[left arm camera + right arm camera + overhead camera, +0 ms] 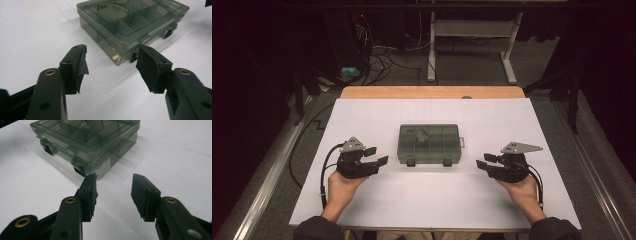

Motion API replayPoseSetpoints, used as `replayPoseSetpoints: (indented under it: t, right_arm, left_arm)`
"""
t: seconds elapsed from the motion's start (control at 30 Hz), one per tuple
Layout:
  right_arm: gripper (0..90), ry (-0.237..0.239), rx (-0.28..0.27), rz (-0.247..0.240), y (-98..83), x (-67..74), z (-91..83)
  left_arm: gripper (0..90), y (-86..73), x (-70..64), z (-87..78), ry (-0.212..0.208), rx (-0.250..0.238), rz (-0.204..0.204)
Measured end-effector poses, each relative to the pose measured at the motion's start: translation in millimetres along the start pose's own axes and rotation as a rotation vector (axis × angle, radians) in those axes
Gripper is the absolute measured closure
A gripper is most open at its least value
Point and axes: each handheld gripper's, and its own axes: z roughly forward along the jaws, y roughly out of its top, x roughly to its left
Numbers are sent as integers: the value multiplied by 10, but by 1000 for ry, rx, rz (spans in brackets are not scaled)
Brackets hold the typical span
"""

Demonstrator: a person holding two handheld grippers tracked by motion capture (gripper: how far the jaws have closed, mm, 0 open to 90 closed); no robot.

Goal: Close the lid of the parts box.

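Observation:
A smoky clear plastic compartment box (429, 144) lies closed in the middle of the white table, its two dark latches (411, 162) facing the person. My left gripper (378, 156) rests left of the box, jaws apart and empty. In the left gripper view the box (130, 25) lies just beyond the open gripper (112, 58), near its front left corner. My right gripper (483, 161) rests right of the box, also open with nothing between its jaws. Ahead of the right gripper (113, 186) sits the box's front right corner (100, 171), with a small blue item (89, 137) inside the box.
The white sheet (377, 200) covers a wooden table (432, 92). Beyond the table stand a white desk frame (472, 30) and loose cables (382, 62) on the dark floor. A metal rail (262, 195) runs along the left side.

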Motion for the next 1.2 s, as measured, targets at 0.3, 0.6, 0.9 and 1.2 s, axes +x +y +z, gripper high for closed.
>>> replayPoseSetpoints:
  t: [0.3, 0.6, 0.9, 1.2]
  right_arm:
    - [550, -10, -14, 14, -34, -49, -63]
    - [549, -13, -17, 27, -81, -89, -112]
    - [548, -21, -23, 37, -140, -138, -152]
    - [543, -23, -20, 43, -186, -148, -181]
  left_arm:
    - [404, -69, 37, -34, 8, 2, -17]
    - [400, -103, 54, -66, 16, -6, -22]
    - [391, -147, 86, -104, 5, -19, -47]
    - [387, -177, 98, -140, 11, -24, -47]
